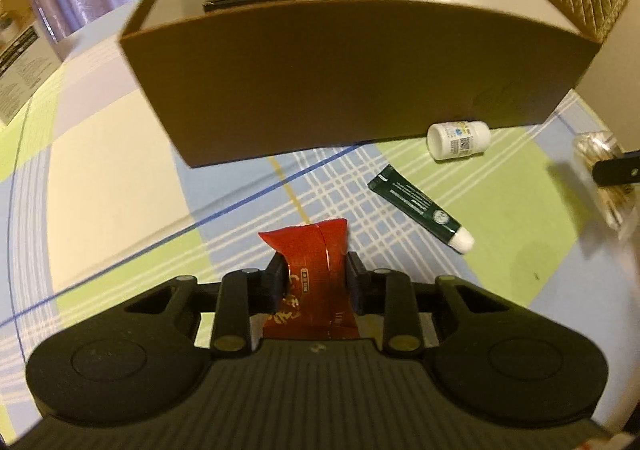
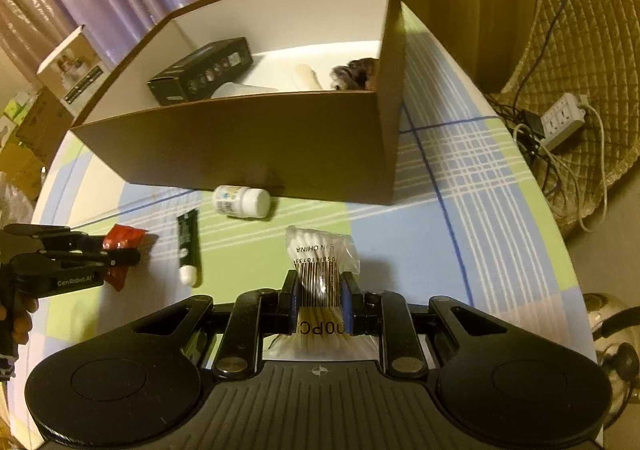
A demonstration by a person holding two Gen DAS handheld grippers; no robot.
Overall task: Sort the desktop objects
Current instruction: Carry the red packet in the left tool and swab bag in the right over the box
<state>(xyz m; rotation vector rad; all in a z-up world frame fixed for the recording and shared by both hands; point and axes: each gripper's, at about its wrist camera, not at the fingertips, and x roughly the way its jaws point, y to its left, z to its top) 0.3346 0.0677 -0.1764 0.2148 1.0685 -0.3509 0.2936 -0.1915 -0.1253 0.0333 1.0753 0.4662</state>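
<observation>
Sorting is partly done: the brown box already holds a black carton and a few other items. The left claw is clamped on a red sachet, the right claw on a bag of cotton swabs. A white bottle and green tube still lie on the desk
</observation>
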